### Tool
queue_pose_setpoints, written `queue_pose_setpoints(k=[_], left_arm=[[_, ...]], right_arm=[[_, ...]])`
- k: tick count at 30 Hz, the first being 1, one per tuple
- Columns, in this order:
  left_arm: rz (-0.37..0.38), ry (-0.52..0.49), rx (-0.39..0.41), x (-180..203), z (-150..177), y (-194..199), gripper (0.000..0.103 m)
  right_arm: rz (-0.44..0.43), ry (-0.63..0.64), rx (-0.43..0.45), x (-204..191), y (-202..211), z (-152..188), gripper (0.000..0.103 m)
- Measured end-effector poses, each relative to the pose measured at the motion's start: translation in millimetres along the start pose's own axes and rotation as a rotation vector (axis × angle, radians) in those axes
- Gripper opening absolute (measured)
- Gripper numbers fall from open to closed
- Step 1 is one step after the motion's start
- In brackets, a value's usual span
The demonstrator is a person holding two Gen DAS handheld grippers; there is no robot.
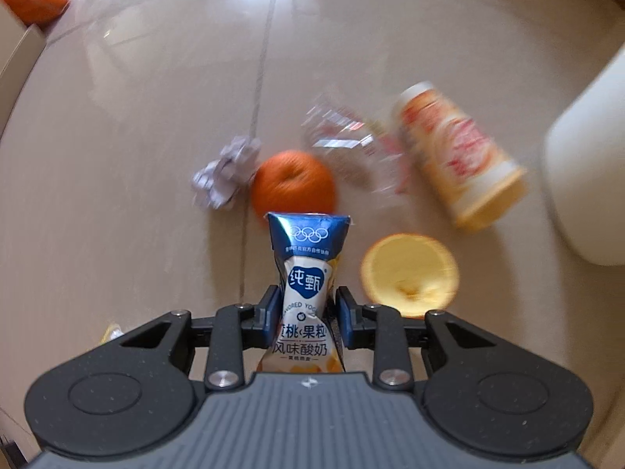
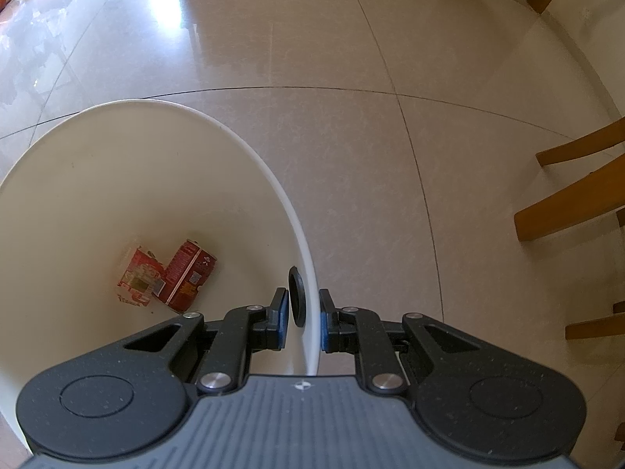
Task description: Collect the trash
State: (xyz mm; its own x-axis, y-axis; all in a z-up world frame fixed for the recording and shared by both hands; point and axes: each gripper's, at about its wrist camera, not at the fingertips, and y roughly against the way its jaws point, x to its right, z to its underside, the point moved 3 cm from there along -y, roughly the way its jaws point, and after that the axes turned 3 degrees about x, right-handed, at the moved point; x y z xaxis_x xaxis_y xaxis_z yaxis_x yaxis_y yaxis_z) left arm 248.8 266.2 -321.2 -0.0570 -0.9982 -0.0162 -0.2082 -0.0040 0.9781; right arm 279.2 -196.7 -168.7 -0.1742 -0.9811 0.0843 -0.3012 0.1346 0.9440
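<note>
My left gripper is shut on a blue and white yogurt carton, squeezed at its middle and held above the tiled floor. Beyond it on the floor lie an orange, a crumpled paper ball, a clear plastic wrapper, an orange and white cup on its side and a halved orange peel. My right gripper is shut on the rim of a white bin, one finger inside and one outside. A red crushed can and a red wrapper lie in the bin.
The white bin's side shows at the right of the left wrist view. An orange object sits at the far left. Wooden chair legs stand to the right of the bin. A small yellow scrap lies near the left gripper.
</note>
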Motion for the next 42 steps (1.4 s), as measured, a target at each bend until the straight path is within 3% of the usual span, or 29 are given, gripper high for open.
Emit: queue_pose_setpoints(k=[7, 15, 21, 25, 27, 29, 37, 42], left_arm=[[0.1, -0.153, 0.078, 54.2, -41.3, 83.5, 0.029], [0.233, -0.365, 0.227, 154.2, -94.7, 186.5, 0.029], [0.343, -0.423, 0.308, 225.5, -122.2, 215.4, 0.029], [0.374, -0.426, 0.296, 261.9, -125.5, 211.8, 0.033], [0.369, -0.415, 0.298, 268.4, -126.1, 208.7, 0.064], [0.359, -0.393, 0.331, 268.5, -126.1, 208.7, 0.073], [0.341, -0.343, 0.3, 250.3, -126.5, 211.9, 0.074], [0.305, -0.32, 0.3, 233.8, -125.2, 211.8, 0.081]], right_arm=[[0.013, 0.022, 0.005, -3.7, 0.0, 1.3, 0.018], [0.009, 0.015, 0.004, -4.1, -0.2, 2.2, 0.018], [-0.004, 0.004, 0.0, -0.2, 0.6, 0.2, 0.018], [-0.007, 0.007, -0.001, 0.7, 1.3, -0.1, 0.018], [-0.01, 0.008, -0.002, 1.5, 1.6, -0.1, 0.018], [-0.016, 0.006, -0.003, 2.7, 1.6, -0.8, 0.018], [-0.014, 0.007, -0.005, 3.3, 1.7, -1.8, 0.017], [-0.011, 0.009, -0.003, 1.6, 1.7, -1.2, 0.017]])
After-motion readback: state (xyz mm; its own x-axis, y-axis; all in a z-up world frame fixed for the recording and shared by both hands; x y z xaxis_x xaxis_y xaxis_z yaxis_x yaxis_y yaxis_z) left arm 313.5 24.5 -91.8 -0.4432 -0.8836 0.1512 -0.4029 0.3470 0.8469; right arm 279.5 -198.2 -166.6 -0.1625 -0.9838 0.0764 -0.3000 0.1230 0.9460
